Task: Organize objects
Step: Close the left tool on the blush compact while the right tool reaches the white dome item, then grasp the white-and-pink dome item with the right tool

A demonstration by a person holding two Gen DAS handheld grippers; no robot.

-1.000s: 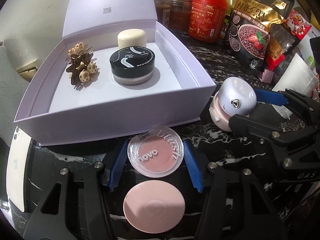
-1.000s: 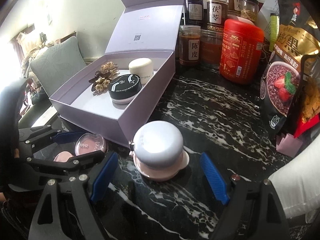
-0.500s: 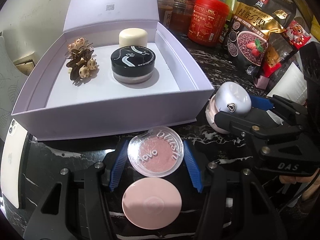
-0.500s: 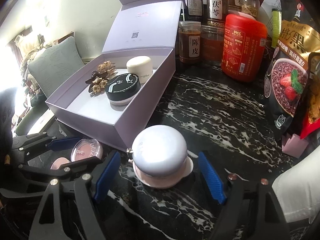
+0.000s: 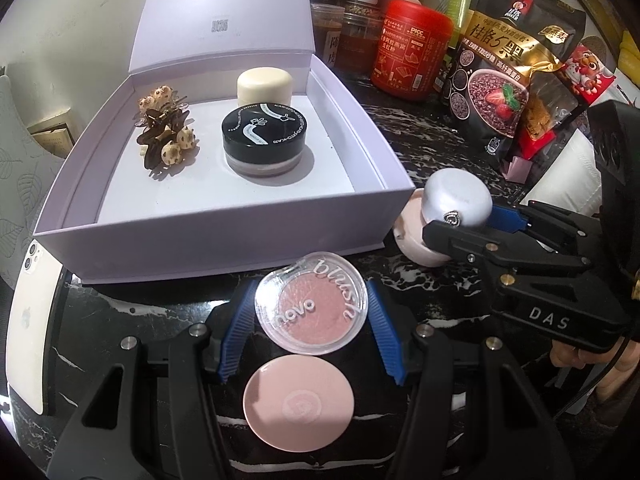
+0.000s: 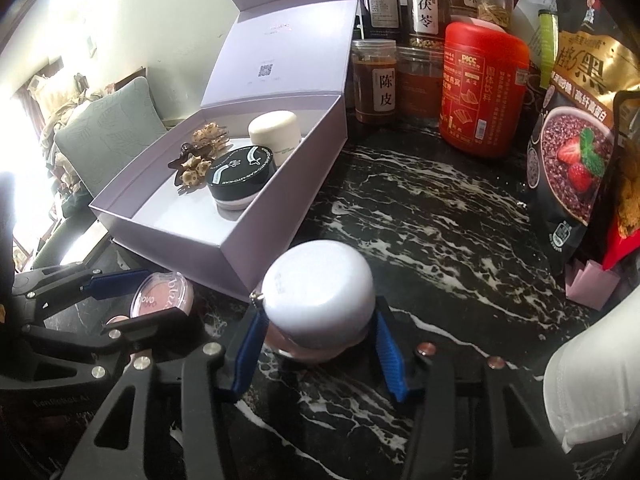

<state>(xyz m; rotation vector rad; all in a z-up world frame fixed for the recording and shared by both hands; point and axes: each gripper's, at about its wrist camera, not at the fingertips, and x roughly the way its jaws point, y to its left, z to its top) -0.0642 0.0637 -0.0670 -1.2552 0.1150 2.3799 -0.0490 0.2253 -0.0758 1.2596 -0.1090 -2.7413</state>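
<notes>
My left gripper [image 5: 310, 324] is shut on a clear round blush compact [image 5: 312, 308] with pink powder, just above the black marble counter. A flat pink disc [image 5: 298, 396] lies beneath it between the fingers. To the right, my right gripper [image 6: 318, 320] is shut on a pink jar with a domed silver lid [image 6: 320, 296]; its blue pads press both sides. Both appear in the left wrist view too, the right gripper [image 5: 464, 220] and the jar [image 5: 456, 200]. Behind stands an open lilac box [image 5: 224, 248] holding a hair claw [image 5: 164, 140], a black-lidded jar [image 5: 264, 140] and a cream jar [image 5: 264, 86].
A white phone [image 5: 28, 328] lies at the left edge. At the back stand a red canister [image 6: 482, 88], several labelled jars [image 6: 376, 80] and snack bags [image 6: 576, 128]. A white cloth-like thing [image 6: 592, 380] sits on the right, with a small pink paper piece [image 6: 588, 284] beside it.
The right gripper's jaws have closed in from wide apart onto the silver-lidded jar. The left gripper still holds the blush compact in the same place.
</notes>
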